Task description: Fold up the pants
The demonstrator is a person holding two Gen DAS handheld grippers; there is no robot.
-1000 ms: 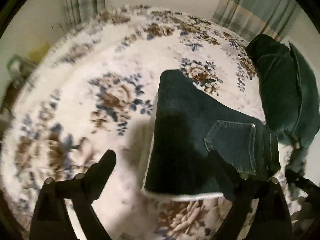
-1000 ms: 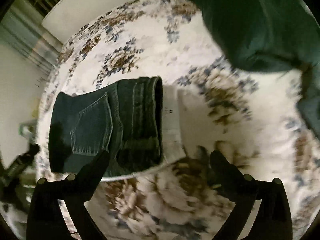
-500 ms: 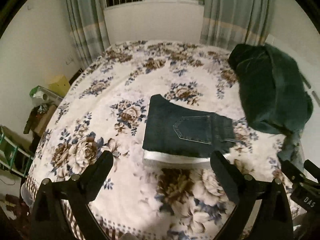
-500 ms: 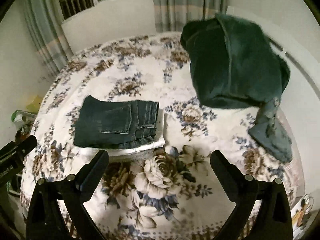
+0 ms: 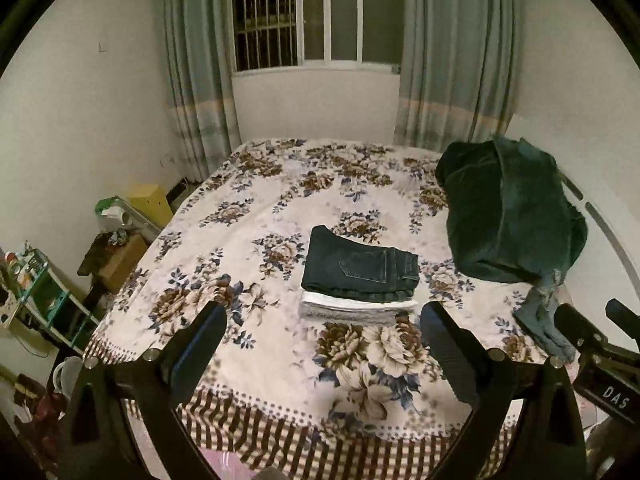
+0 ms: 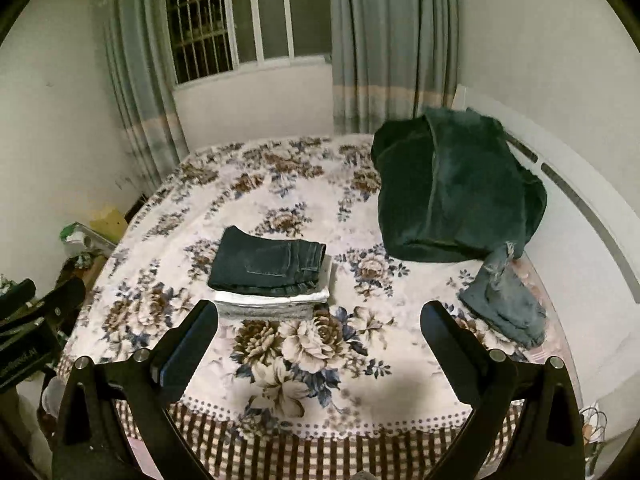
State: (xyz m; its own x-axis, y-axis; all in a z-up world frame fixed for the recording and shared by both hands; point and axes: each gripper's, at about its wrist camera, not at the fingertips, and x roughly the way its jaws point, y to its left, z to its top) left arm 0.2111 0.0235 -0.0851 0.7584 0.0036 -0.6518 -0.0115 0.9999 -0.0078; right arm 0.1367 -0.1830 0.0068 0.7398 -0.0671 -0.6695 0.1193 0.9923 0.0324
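Dark jeans (image 5: 358, 270), folded, pocket up, on white stack mid-frame on bed (image 5: 256, 216). Left tongs (image 5: 322, 334) and right tongs (image 6: 320, 332) released, empty.

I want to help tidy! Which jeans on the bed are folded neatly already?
The dark blue jeans with the back pocket showing, on top of the white stack mid-bed. The dark green heap and ragged light-blue jeans lie crumpled.

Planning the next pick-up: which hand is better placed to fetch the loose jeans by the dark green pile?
Right, probably. The loose jeans lie just beyond the open right tool; from the left tool they sit far aside.
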